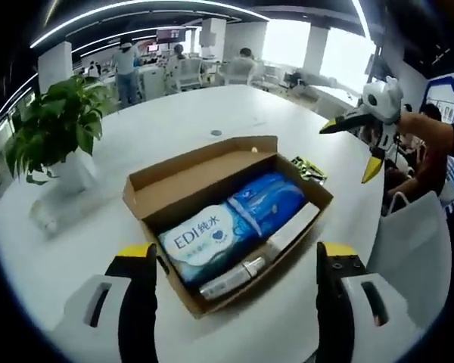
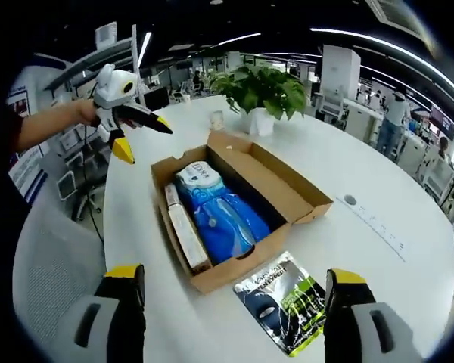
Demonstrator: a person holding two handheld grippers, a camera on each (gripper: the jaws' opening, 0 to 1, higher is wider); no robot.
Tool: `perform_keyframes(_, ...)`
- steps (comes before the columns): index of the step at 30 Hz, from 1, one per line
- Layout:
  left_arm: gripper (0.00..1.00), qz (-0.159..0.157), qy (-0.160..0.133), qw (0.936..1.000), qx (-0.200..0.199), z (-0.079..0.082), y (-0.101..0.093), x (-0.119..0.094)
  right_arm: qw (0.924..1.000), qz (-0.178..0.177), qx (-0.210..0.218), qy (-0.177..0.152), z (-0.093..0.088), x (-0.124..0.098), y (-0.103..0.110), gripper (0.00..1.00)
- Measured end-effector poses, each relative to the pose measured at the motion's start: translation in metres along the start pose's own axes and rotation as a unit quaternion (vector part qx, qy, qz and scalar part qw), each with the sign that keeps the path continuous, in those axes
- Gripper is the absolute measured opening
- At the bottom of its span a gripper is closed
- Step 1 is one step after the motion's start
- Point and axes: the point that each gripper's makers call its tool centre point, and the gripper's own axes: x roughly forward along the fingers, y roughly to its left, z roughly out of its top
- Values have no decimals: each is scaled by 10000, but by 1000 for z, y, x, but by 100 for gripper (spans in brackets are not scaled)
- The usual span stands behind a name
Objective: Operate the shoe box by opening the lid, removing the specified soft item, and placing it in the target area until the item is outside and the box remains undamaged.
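Yellow-tipped fingers of the left gripper stand wide apart at the near edge of the left gripper view, holding nothing, and between them lies the round white desk. On the desk sits the open cardboard shoe box, its lid flap folded back flat behind it. Inside the box lies a blue and white pack of wet wipes, a soft pack that fills most of the floor, and beside it, along one long wall, a narrow white box and a small tube. In the right gripper view the right gripper also has its fingers wide apart and empty, low over the desk in front of the shoe box. A dark foil packet with green print lies flat on the desk just beside the near end of the box, outside it. A potted plant in a white pot stands on the desk beyond the box.
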Motion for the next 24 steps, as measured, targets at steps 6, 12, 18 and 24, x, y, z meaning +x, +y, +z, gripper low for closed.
perform_keyframes(6, 92, -117, -70, 9997, 220, 12, 4, 1, 9996, 131, -261, 10, 15, 8, 11, 100)
perform_keyframes(12, 95, -207, -110, 9988, 425, 20, 10, 2, 9989, 203, -420, -26, 28, 13, 16, 100)
perform_keyframes(18, 99, -280, 12, 9975, 653, 21, 15, 6, 9982, 297, -514, -28, 37, 22, 20, 100)
perform_keyframes(24, 99, -462, 249, 9956, 774, 18, 20, 12, 9967, 443, -669, -131, 49, 34, 27, 100)
